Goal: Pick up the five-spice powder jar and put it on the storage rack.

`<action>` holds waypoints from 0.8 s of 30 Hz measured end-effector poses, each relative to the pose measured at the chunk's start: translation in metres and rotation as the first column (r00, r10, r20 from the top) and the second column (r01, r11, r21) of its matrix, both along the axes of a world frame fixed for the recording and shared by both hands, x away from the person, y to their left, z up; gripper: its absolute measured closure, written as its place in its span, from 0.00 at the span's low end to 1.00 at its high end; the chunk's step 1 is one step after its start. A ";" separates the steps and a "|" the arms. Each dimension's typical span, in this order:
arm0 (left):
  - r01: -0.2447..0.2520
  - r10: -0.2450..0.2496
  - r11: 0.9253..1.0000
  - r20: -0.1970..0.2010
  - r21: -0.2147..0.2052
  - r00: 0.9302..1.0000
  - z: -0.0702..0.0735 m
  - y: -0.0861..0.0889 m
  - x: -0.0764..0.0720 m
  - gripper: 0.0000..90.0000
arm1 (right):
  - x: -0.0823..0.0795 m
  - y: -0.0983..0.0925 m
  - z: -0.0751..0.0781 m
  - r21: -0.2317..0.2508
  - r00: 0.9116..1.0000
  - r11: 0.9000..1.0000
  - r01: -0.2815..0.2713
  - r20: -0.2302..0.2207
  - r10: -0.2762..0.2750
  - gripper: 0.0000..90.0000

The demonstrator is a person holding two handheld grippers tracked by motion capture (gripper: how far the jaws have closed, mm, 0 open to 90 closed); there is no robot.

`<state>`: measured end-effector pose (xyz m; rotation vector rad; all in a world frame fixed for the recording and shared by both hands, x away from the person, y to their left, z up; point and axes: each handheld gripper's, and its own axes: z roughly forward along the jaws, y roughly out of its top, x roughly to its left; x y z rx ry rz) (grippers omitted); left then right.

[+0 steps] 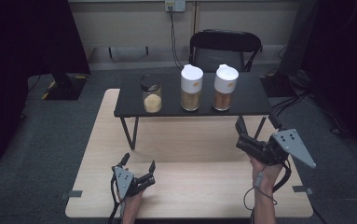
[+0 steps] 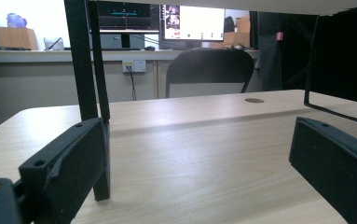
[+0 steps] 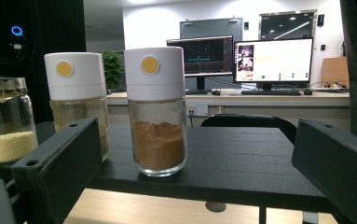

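Three jars stand in a row on a low black shelf (image 1: 246,100) set on the wooden table (image 1: 185,196). At the left is a glass jar with a dark lid and pale grains (image 1: 151,94) (image 3: 6,128). A white-capped jar of tan contents (image 1: 191,88) (image 3: 76,100) is in the middle. At the right stands a white-capped jar of brown powder (image 1: 225,88) (image 3: 157,135). My right gripper (image 1: 257,123) (image 3: 197,144) hovers open in front of the shelf, facing the brown jar and apart from it. My left gripper (image 1: 139,161) (image 2: 197,140) is open low over the table, holding nothing.
The shelf's black wire legs (image 2: 93,88) rise from the table just ahead of my left gripper. A black folding chair (image 1: 225,49) stands behind the table. Beyond it are a wall with a socket (image 1: 175,5) and desks with monitors (image 3: 271,58).
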<state>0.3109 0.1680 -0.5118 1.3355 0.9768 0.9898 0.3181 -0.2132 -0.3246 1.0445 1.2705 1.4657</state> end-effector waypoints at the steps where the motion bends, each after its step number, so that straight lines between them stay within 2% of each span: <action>1: 0.000 0.000 1.000 0.000 0.000 1.000 0.000 0.000 0.000 0.04 | -0.002 0.000 -0.001 0.000 1.000 1.000 -0.001 0.002 0.001 0.01; 9: 0.000 0.000 1.000 0.000 0.000 1.000 0.000 0.000 0.000 0.04 | -0.011 0.002 -0.010 -0.004 1.000 1.000 -0.006 0.000 0.006 0.01; 13: 0.000 0.000 1.000 0.000 0.000 1.000 0.000 0.000 0.000 0.04 | -0.015 0.001 -0.018 0.031 0.999 0.999 -0.031 -0.014 0.031 0.01; 24: 0.000 0.000 1.000 0.000 0.000 1.000 0.000 0.000 0.000 0.04 | -0.025 0.002 -0.034 0.014 0.999 1.000 -0.013 -0.038 0.014 0.00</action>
